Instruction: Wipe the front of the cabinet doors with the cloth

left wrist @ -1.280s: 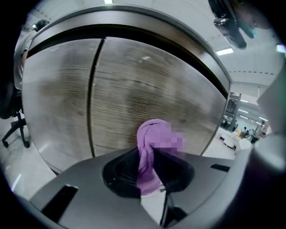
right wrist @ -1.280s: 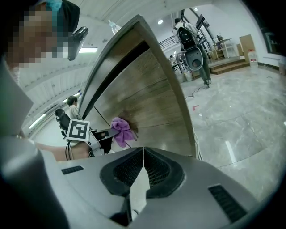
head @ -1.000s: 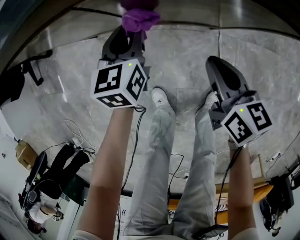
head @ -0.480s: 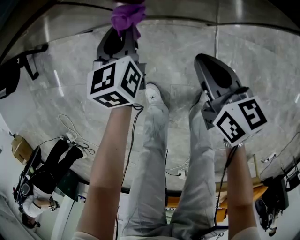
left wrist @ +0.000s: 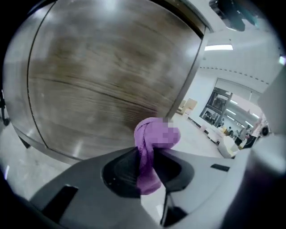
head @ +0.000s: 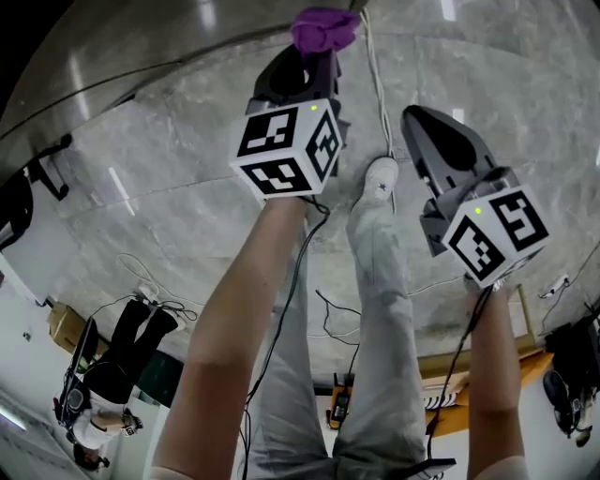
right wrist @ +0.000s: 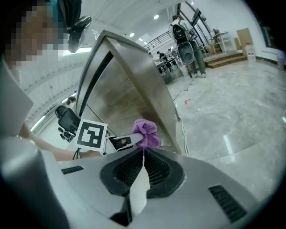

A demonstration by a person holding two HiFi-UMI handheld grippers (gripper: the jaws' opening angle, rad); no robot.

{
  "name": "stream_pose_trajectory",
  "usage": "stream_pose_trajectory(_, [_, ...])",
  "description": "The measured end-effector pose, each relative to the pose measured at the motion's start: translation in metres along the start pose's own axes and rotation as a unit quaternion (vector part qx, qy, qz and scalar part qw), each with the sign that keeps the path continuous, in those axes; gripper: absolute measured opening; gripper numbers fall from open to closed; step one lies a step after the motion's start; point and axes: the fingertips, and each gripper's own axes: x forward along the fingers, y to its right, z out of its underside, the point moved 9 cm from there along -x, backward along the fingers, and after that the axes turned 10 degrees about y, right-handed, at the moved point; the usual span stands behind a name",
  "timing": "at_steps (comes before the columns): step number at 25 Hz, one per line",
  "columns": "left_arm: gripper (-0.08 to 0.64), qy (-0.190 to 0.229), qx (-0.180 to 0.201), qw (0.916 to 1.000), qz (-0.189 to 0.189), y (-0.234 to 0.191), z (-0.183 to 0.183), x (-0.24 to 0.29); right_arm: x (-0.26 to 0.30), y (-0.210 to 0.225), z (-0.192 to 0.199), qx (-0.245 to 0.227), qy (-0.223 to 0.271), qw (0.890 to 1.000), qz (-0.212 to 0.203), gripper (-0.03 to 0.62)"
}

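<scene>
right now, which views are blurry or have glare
Left gripper view: the cabinet door is smeared and soft behind the sharper cloth. Head view: light streaks glint on the polished floor. Right gripper view: sharper, but fisheye bends straight lines.

cloth [head: 323, 28] purple | cabinet door [left wrist: 103, 76] brown woodgrain | floor [head: 169, 187] grey, marble-veined

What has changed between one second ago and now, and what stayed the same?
The left tool, shut on the purple cloth, moved right in the head view, closer to the right tool. Nothing was taken hold of or let go. The right tool, shut and empty, stayed in about the same place.
</scene>
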Motion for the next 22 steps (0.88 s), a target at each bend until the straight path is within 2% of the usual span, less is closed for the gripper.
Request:
stream_pose_trajectory(4, [0.078, -0.009, -0.011, 0.9997, 0.021, 0.031, 0.016, 0.034, -0.023, 0.036, 0.01, 0.014, 0.014, 1.0, 0.024, 0.029])
stream_pose_trajectory(7, [0.078, -0.004, -0.025, 0.9997, 0.004, 0.021, 0.016, 0.042, -0.025, 0.041, 0.018, 0.018, 0.015, 0.999, 0.029, 0.029])
stream_pose_trajectory(12, [0.078, -0.007, -0.008, 0.9998, -0.016, -0.007, 0.015, 0.034, -0.023, 0.033, 0.029, 0.023, 0.02, 0.999, 0.026, 0.029])
stream_pose_trajectory(15, [0.078, -0.01, -0.007, 0.9992, -0.037, -0.045, 0.01, 0.016, -0.01, 0.013, 0.039, 0.022, 0.017, 0.999, 0.019, 0.029])
stream_pose_trajectory(18, [0.078, -0.019, 0.011, 0.9984, -0.051, -0.097, 0.002, -0.001, 0.018, -0.015, 0.048, 0.019, 0.009, 1.0, 0.012, 0.029])
stream_pose_trajectory(22, [0.078, -0.033, 0.05, 0.9968, -0.052, -0.157, -0.006, -0.018, 0.054, -0.043, 0.057, 0.016, 0.007, 1.0, 0.0, 0.029])
